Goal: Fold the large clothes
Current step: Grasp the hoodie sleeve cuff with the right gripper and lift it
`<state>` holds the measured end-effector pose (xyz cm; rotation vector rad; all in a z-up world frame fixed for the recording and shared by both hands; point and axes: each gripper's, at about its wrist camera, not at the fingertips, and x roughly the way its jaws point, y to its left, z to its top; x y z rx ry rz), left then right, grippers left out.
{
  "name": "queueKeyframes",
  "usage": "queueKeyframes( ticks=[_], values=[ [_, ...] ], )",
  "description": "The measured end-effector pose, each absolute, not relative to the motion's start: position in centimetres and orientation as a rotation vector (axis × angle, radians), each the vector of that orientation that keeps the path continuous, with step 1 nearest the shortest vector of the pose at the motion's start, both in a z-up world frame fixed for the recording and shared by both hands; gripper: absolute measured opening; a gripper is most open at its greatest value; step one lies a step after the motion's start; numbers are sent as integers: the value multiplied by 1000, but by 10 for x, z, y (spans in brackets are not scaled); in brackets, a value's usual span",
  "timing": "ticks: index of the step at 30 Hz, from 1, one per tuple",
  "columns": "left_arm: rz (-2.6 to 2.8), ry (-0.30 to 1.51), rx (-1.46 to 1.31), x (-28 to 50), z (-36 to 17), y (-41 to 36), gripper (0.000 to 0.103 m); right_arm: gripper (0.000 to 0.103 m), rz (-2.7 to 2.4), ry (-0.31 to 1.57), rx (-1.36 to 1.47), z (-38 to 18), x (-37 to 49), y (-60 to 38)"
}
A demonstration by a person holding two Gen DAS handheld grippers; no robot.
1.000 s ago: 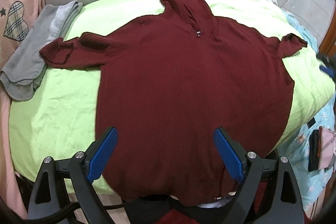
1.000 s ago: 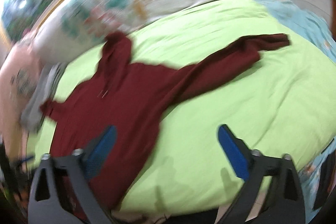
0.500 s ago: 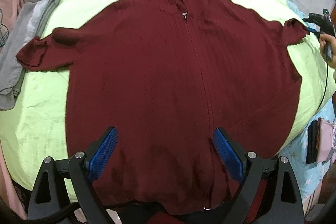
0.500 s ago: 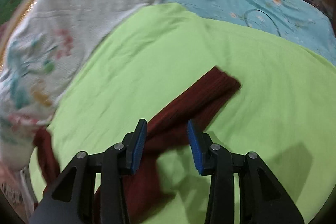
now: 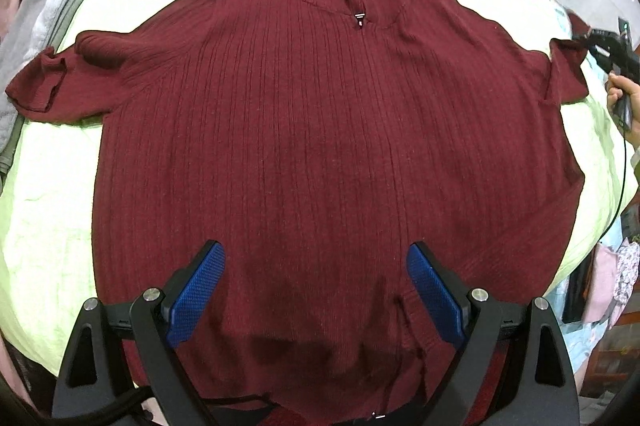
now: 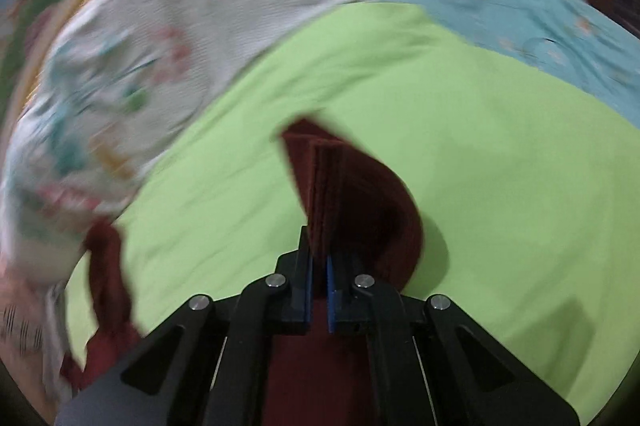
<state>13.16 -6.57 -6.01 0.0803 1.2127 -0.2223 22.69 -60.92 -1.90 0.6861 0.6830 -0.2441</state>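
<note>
A dark red ribbed zip hoodie (image 5: 320,130) lies spread flat, front up, on a light green bedsheet (image 5: 52,226), hood at the far end and sleeves out to both sides. My left gripper (image 5: 316,290) is open and empty, hovering over the hoodie's lower hem. My right gripper (image 6: 319,266) is shut on the cuff of the hoodie's right sleeve (image 6: 332,178), which is lifted off the sheet (image 6: 480,146). The right gripper also shows at the far right of the left wrist view (image 5: 600,46), at the sleeve end.
Folded grey clothes (image 5: 44,22) lie at the bed's left edge beside the left sleeve. Floral pillows (image 6: 160,26) sit at the head of the bed. A light blue patterned cover (image 6: 540,18) lies at the right side. Small items (image 5: 600,290) are beside the bed on the right.
My right gripper has closed on the right sleeve cuff and raised it. My left gripper has moved lower and closer over the hoodie's hem, still open.
</note>
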Motion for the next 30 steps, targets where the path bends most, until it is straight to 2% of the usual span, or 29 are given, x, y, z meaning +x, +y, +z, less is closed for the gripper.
queueKeyframes(
  ticks=[9,16,25,28,30],
  values=[
    [-223,1185,0,122,-51,-43,93,5,316,742,644,17,267,-402],
    [-185,1184,-72,116,-53,-13,93,5,593,886,573,-4,301,-227],
    [-135,1166,-149,137,-57,26,93,5,695,1005,574,-42,341,-118],
    [-130,1146,-187,150,-55,38,93,9,712,1066,592,-59,348,-103],
    [-134,1130,-211,160,-52,44,93,26,708,1095,597,-62,348,-101]
  ],
)
